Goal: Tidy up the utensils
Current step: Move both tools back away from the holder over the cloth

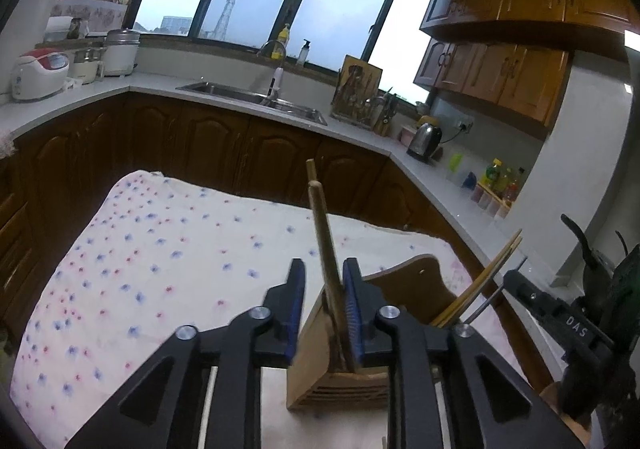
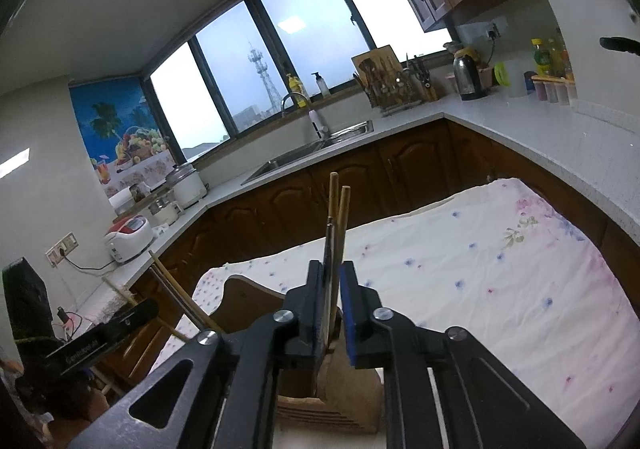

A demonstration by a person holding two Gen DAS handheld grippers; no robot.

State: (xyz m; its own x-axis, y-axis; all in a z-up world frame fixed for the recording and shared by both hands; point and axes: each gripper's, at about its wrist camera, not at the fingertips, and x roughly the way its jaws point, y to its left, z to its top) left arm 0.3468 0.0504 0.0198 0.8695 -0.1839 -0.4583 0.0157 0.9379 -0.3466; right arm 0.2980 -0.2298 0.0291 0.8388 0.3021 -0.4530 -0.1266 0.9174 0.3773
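Observation:
A wooden utensil holder (image 1: pixel 340 381) stands on a floral tablecloth (image 1: pixel 160 269). My left gripper (image 1: pixel 324 281) is open above the holder. A wooden utensil handle (image 1: pixel 322 233) stands in the holder between the fingers, close to the right pad, and I cannot tell if they touch. In the right wrist view the holder (image 2: pixel 332 405) is just below my right gripper (image 2: pixel 332 277). The right jaws stand narrow around chopsticks (image 2: pixel 338 225) and a thin metal utensil; the grip is unclear. More chopsticks (image 1: pixel 480 281) lean in the holder's right slot, beside the other gripper (image 1: pixel 560 321).
The cloth-covered table (image 2: pixel 500 269) stands in a kitchen. A counter with a sink (image 1: pixel 256 97), a kettle (image 1: pixel 424 137), rice cookers (image 1: pixel 40 73) and a drying rack (image 1: pixel 360 97) runs around it. Dark wooden cabinets (image 1: pixel 240 145) stand just beyond the table's far edge.

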